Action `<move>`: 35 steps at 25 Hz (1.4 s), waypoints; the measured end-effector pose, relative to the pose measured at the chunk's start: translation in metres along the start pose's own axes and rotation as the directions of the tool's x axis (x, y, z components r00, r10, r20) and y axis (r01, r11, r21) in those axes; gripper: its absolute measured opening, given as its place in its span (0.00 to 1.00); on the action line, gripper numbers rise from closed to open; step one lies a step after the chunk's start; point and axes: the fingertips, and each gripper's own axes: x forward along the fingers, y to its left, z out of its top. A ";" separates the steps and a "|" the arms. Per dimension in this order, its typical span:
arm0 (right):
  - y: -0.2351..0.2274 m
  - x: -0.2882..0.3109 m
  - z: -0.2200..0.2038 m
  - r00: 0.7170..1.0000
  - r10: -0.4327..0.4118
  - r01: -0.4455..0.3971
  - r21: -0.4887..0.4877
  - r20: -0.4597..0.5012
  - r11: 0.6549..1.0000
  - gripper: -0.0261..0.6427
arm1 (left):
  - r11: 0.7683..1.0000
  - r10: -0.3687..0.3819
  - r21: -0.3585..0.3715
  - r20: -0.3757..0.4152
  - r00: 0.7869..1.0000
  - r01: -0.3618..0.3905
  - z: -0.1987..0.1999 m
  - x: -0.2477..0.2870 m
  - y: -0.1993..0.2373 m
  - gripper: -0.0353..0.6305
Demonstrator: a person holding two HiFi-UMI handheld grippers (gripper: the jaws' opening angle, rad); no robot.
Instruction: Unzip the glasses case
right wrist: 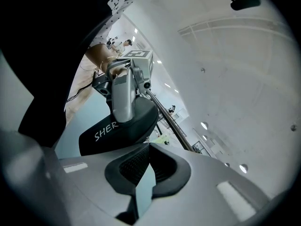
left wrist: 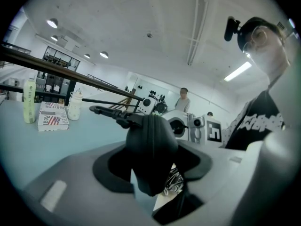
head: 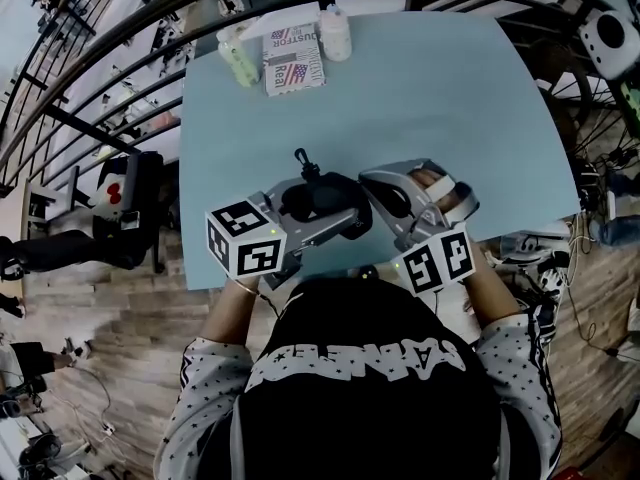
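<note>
Around the black glasses case (head: 322,194) the left gripper (head: 318,216) is clamped: its grey jaws press on the case from both sides and hold it just above the light-blue table (head: 440,98). In the left gripper view the case fills the gap between the dark pads (left wrist: 113,166), narrow end toward the camera. A black carabiner clip (left wrist: 101,111) sticks out from the end of the case away from the person, on a short strap. White lettering that begins "SHER" (right wrist: 106,133) runs along the side of the case that faces the right gripper view.

Just to the right of the case is the right gripper (head: 378,188), its tips close beside the case's side. Its jaws are closed, the ribbed pads (right wrist: 134,166) meeting at their tips. Whether they pinch a zip pull cannot be told, since the case's zip is not readable in any view. Each gripper carries its marker cube on the person's side of the case — the left cube (head: 245,240) nearer the person's left sleeve, the right cube (head: 440,260) behind the right hand (head: 447,194).

Well beyond the case, along the far edge of the table, stand three things in a row: a pale green bottle (head: 238,56), a flat box printed with an American flag (head: 293,60) and a white bottle (head: 335,33). Behind them runs a dark metal railing (head: 120,88). Nearer than the case, the person's black shirt with white lettering (head: 360,358) fills the lower part of the head view.
</note>
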 end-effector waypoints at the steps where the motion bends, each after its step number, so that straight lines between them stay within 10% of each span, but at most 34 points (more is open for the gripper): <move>1: 0.000 0.000 0.001 1.000 0.001 -0.001 -0.003 0.001 1.000 0.05 | 1.000 0.000 0.001 -0.002 1.000 0.000 0.000 0.000 0.000 0.05; 35: -0.005 0.013 0.025 0.999 0.040 -0.041 -0.282 -0.009 0.959 0.05 | 0.986 0.037 0.165 -0.225 0.974 0.000 -0.025 0.004 0.008 0.05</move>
